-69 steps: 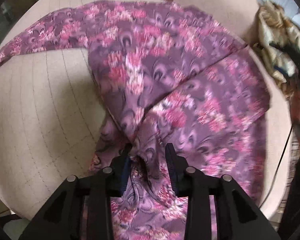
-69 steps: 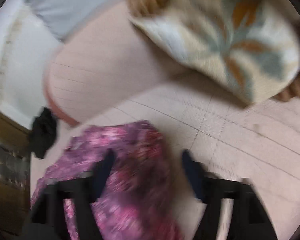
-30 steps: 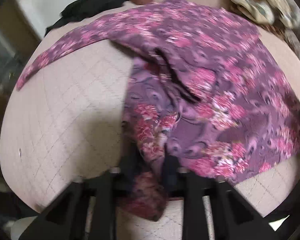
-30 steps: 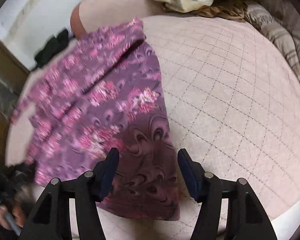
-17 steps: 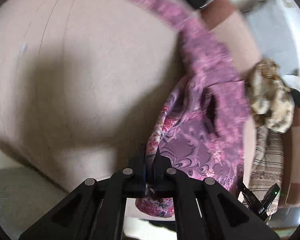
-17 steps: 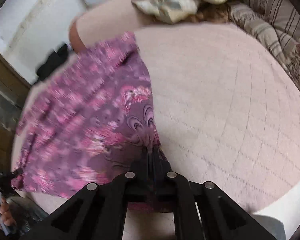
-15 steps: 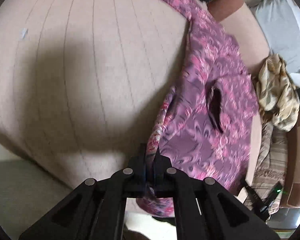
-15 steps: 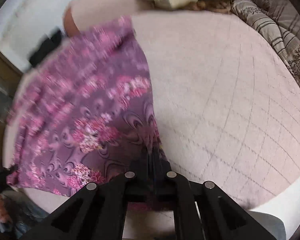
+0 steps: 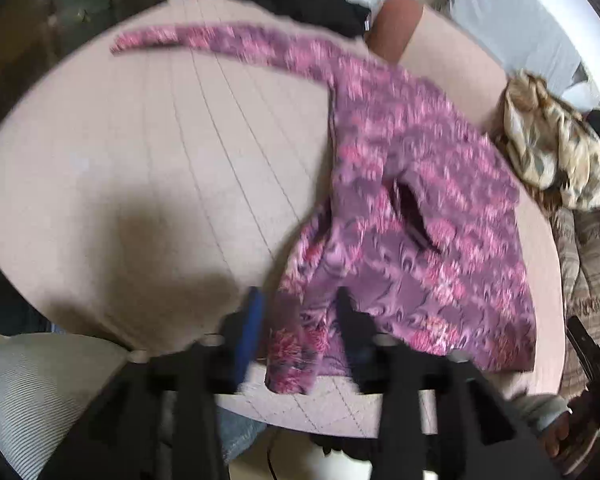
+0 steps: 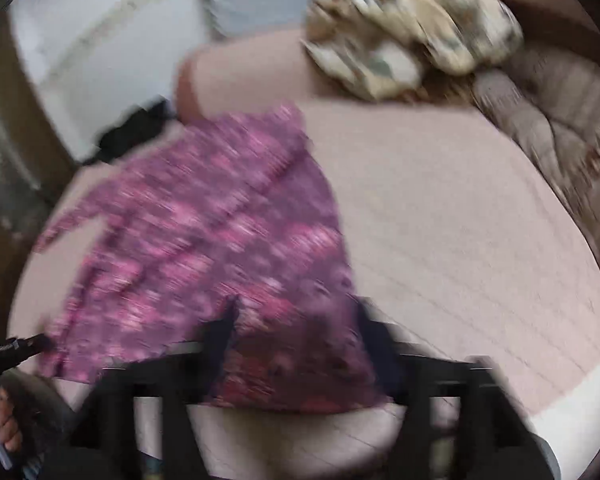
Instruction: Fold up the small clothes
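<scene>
Now the left claw [image 9: 298, 316] is opening, its jaws spread apart at the near edge of the purple floral garment [image 9: 412, 216]; a bunched corner of the cloth lies between the fingers, but the pads do not appear to press on it. In the right wrist view the right claw [image 10: 296, 328] is likewise opening, jaws standing wide at either side of the garment's other near corner, with fabric beneath and between them and nothing pinched.

Outward from both claws, the garment lies spread on the pink quilted bed [image 9: 140, 160], its body running from the near edge toward 12 o'clock. One long sleeve [image 9: 204, 40] stretches off toward 10 o'clock in the left view, and a dark slit, probably the neckline, shows in the middle of the cloth. Beyond it at 12 o'clock sits a dark heap of clothing [image 9: 300, 4]; at 2 o'clock a crumpled beige patterned cloth [image 9: 552, 152] rests at the bed's far side.

The near hem sits right at the bed's edge, and the left corner is rumpled and hangs slightly over. My judgement is that the cloth could slide off or keep its crease once let go, so the next fold would start crooked. A finger snagging the loose fabric while pulling away could also drag the corner out of line.
</scene>
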A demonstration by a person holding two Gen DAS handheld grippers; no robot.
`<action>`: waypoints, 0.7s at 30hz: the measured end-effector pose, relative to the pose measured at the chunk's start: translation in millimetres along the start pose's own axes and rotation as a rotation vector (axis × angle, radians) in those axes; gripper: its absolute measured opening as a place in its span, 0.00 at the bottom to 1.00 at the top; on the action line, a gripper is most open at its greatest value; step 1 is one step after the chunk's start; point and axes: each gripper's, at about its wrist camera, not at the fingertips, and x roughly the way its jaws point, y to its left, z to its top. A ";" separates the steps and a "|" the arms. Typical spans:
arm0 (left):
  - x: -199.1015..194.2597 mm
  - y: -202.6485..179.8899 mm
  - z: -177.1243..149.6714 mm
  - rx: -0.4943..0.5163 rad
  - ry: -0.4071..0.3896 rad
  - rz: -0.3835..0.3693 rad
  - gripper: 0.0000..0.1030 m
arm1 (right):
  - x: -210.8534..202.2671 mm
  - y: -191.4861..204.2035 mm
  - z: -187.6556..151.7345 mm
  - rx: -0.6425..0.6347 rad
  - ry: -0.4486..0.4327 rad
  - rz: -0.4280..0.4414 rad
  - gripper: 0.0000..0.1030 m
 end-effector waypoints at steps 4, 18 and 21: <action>-25.8 0.6 0.1 -0.003 -0.086 -0.007 0.48 | -11.0 13.8 5.0 0.002 -0.047 0.098 0.74; 1.8 44.5 114.4 -0.286 -0.087 -0.037 0.67 | 26.1 156.5 63.5 -0.117 0.101 0.463 0.77; 29.3 87.3 169.3 -0.451 -0.086 -0.027 0.67 | 57.2 201.9 86.8 -0.168 0.151 0.515 0.77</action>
